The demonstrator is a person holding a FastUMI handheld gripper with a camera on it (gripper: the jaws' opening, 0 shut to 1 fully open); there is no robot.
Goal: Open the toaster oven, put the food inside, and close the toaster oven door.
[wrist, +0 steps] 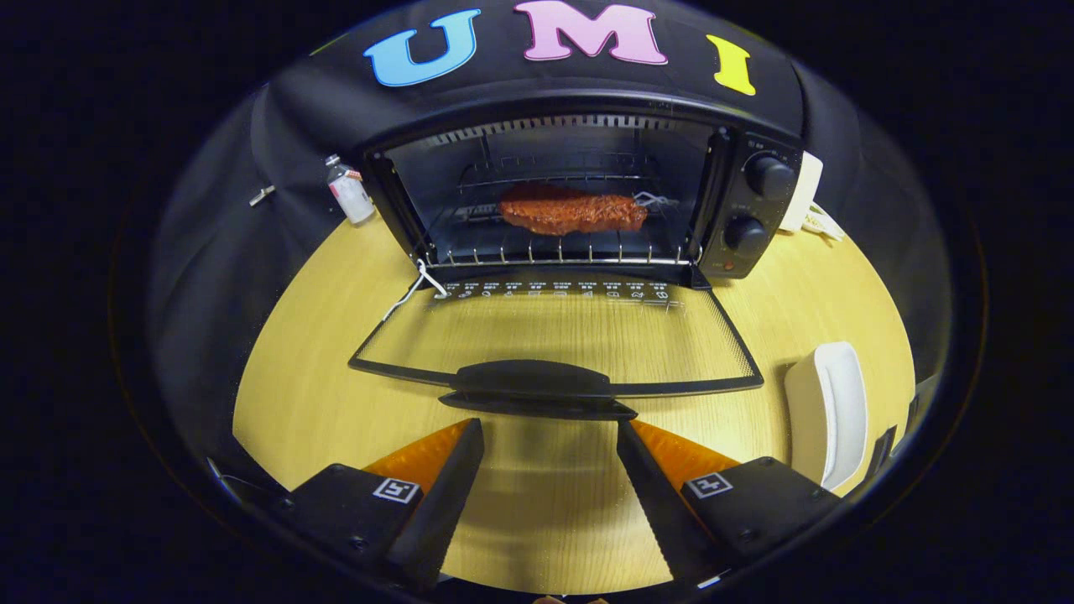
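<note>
- Gripper view: pale wood-grain surface (352, 369) carries the toaster oven (579, 193), whose glass door (558, 344) is dropped flat toward the jaws, so the cavity is left open.
- The food (573, 213), a brown steak-like slab, is laid on the wire rack (560, 250) inside, well beyond the door.
- The gripper (550, 436) is held with its jaws spread and empty, just short of the door handle (533, 382), probably so that the door can be lifted shut.
- A white dish (831, 411) is set aside, beside the door.

Black toaster oven (587, 134), glass door (554, 335) folded down flat; brown steak (572, 213) on wire rack (562, 247); gripper (550, 436) fingers spread, empty, near black door handle (533, 379).
</note>
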